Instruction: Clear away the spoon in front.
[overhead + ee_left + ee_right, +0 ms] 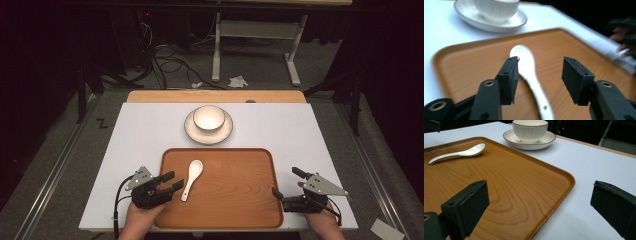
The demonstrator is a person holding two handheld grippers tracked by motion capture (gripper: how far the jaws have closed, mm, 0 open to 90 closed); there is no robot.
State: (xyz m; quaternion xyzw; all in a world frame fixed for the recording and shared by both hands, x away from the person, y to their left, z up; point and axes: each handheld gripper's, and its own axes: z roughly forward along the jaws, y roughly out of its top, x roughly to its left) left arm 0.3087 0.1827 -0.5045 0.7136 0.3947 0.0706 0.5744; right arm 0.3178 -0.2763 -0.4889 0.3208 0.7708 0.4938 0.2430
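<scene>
High view: a white spoon (192, 178) lies flat on the left part of a brown tray (235, 200), which sits on the white counter (140, 130). The left gripper (172, 181) is at the spoon's handle end. Its fingers (509, 77) are apart with the handle between them, and one finger looks like it may touch it. The right gripper (286, 182) is at the tray's right edge, fingers wide apart and holding nothing. A bowl (208, 118) sits on a plate (192, 131) behind the tray.

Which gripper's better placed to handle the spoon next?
Left, probably. The left gripper sits at the spoon handle, its open jaws either side of it without pressing. The right gripper is open across the tray, at its right edge.
</scene>
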